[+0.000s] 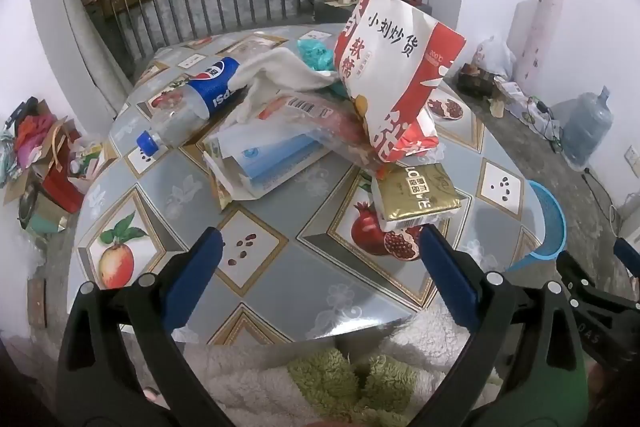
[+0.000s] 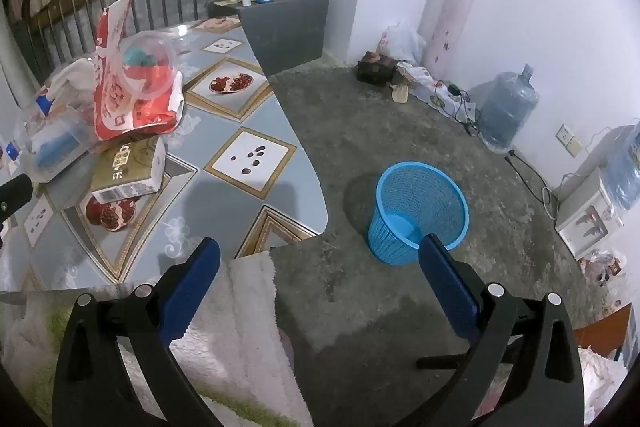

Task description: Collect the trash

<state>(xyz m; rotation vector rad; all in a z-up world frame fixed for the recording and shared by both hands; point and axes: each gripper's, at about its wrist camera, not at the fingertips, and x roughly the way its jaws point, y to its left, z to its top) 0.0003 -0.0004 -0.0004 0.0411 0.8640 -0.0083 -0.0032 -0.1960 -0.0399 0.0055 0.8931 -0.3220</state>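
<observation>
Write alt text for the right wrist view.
An open right gripper hangs over bare concrete floor, its jaws empty, with a blue basket standing just ahead. To the left, a table holds a trash pile of wrappers and packets.

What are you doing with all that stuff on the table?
A person is tidying up trash with a gripper in each hand. Both the left gripper and the right gripper are open and hold nothing. The trash is piled on the table: a Pepsi bottle, a red-and-white snack bag, a gold packet and wrappers. A blue mesh basket stands empty on the floor beside the table.
</observation>
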